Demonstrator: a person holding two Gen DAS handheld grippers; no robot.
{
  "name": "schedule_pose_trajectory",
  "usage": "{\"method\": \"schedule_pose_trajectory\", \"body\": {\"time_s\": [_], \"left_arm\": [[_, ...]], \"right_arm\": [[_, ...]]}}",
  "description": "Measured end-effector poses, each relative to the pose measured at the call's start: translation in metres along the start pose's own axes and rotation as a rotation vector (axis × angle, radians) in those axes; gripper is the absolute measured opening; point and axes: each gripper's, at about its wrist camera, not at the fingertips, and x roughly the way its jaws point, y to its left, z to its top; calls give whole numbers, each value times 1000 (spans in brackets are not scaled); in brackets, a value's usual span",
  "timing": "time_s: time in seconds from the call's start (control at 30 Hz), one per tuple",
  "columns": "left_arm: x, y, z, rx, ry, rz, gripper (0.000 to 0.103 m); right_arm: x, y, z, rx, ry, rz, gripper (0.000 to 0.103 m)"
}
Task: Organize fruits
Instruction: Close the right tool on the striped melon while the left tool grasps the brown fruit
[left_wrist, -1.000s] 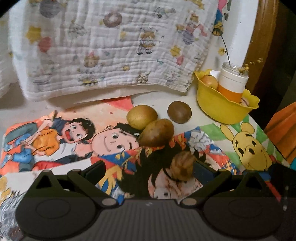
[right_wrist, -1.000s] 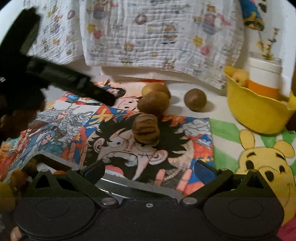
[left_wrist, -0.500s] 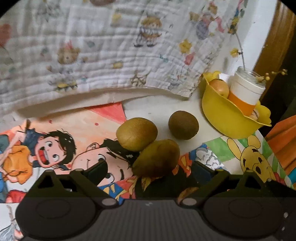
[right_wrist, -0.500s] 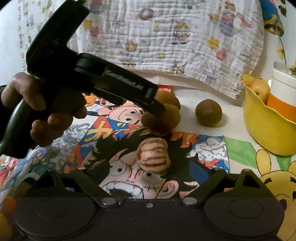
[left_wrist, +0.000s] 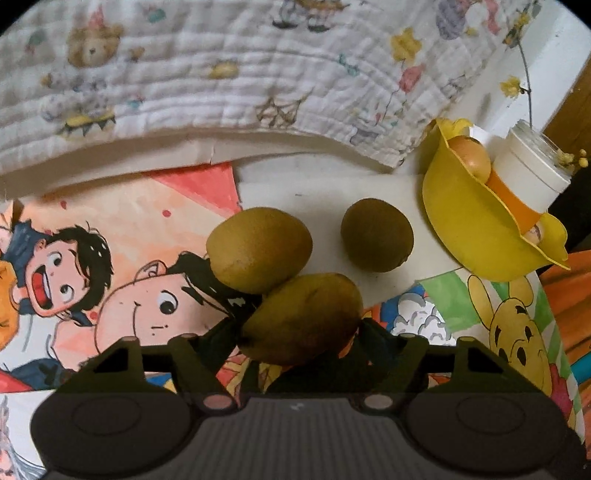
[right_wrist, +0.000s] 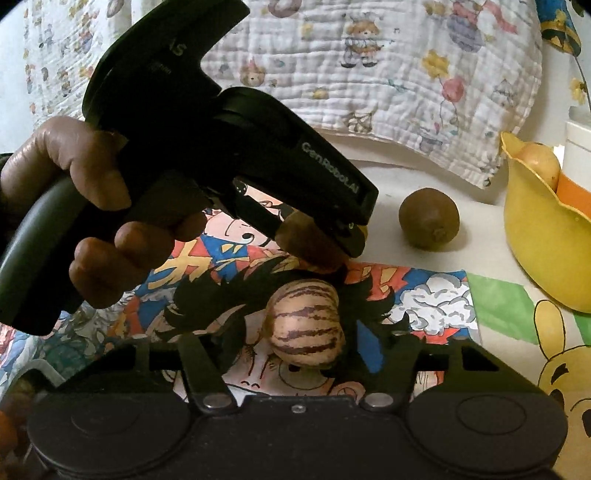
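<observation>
Cartoon-printed paper covers most of the table where we work, and a white muslin blanket with teddy-bear prints hangs down along its back edge. We hold the left gripper low over the middle of the table, and its jaws are closing on a brownish-yellow oblong fruit that lies between the fingers; we cannot tell whether the pads press it yet. A greenish kiwi touches that fruit on its far side, and a darker kiwi lies apart on bare white tabletop toward the right. At the back right corner stands a yellow bowl with a pale round fruit in it, beside a white and orange jar. In the right wrist view we see our left hand wrapped around the black handle of that gripper. The right gripper is nearer the front edge, its jaws closing with a cream fruit with purple stripes between the fingers, which look just clear of its sides.
</observation>
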Motion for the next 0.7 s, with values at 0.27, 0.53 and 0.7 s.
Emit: {"method": "schedule_pose_trajectory", "body": {"time_s": [0.27,0.53,0.7], "left_arm": [[0,2,-4,-65,-17,-2,76],[3,1,2,-52,-21,-11,70],[1,1,0,-67,-43,-12,69]], "right_arm": [[2,-2,0,-12,4,5,60],[10,0,3,-11,-1,26,60],[13,1,2,-27,-18,15,48]]}}
